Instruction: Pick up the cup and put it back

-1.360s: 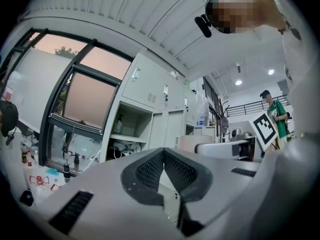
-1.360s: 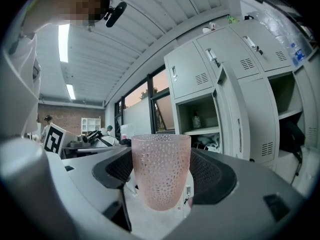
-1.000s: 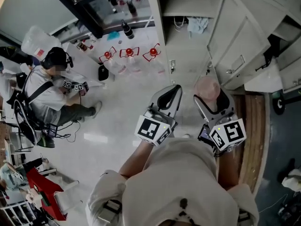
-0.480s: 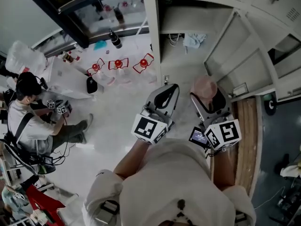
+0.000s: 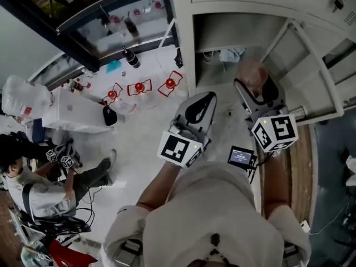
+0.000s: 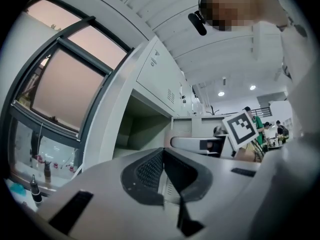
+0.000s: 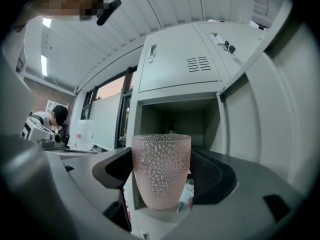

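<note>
Right gripper (image 5: 257, 85) is clamped on the cup (image 5: 250, 71). The right gripper view shows it best: a pink, pebble-textured translucent cup (image 7: 161, 171), upright, rim up, with the two dark pads pressed on its left and right sides. It is held in the air in front of the open locker compartment (image 7: 175, 119), not set down.

Left gripper (image 5: 203, 102) has its jaws together with nothing between them. In the left gripper view its pads (image 6: 145, 171) meet along one line.

Head view only:
- a crumpled light cloth (image 5: 231, 54) lies inside the compartment
- the small lit screen (image 5: 241, 156) sits on the right gripper, text too small to read
- both marker cubes, left (image 5: 179, 149) and right (image 5: 274, 132), carry black-and-white square patterns, no words
- red objects (image 5: 139, 88) stand in a row on the white floor with a dark bottle (image 5: 130, 57) near them
- a seated person (image 5: 39, 188) holds another pair of grippers

Right gripper view only:
- the shut locker door (image 7: 177, 59) above the compartment has vent slots and a small lock
- keys (image 7: 227, 46) hang in the neighbouring door
- a white jug (image 7: 85, 134) at the left has a red label, unreadable

Left gripper view only: large window panes (image 6: 65, 89), ceiling lights, and distant people at the right.
</note>
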Available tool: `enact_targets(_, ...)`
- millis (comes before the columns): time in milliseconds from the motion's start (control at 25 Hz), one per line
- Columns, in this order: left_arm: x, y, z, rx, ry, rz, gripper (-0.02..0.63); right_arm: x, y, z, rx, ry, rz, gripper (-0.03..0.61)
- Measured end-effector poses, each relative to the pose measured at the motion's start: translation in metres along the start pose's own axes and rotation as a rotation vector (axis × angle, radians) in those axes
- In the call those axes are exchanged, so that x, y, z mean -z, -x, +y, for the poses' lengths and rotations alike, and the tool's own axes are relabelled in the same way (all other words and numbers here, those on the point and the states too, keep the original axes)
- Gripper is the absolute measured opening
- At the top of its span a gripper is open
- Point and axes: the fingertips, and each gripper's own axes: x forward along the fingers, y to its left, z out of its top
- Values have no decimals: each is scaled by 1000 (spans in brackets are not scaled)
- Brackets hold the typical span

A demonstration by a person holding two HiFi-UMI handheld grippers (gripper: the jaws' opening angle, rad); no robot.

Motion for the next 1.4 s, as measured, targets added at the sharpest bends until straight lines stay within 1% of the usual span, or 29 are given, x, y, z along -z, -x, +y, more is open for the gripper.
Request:
enact_targets(160,-7,-9,18,45,4,-8,9,-17,-43,-17,38,-11,-26,353)
enact_targets(240,-7,-11,25,64,11,-8,9,-22,-64,-27,58,2,-32,353)
enact_targets(480,0,-23,38,112,47,-1,9,-16,-121,-61,119,31,14,353)
enact_targets(680,2,-27,48,138,54,4,9,-14,-156,-83,140,-21,20,353)
enact_targets(800,0,-28,61,128,58,-3,9,-13,-175,-93,152,-29,30,353)
enact_targets(1000,-3,-25,85,80,61,-8,9,-3,-199,-98,145,-43,66,353)
enact_targets(1200,-1,-21,94,59,63,0,9,5,-207,-102,153,-47,83,353)
enact_targets(1400,7,-15,99,37,69,11,9,7,-207,-98,156,-27,86,353)
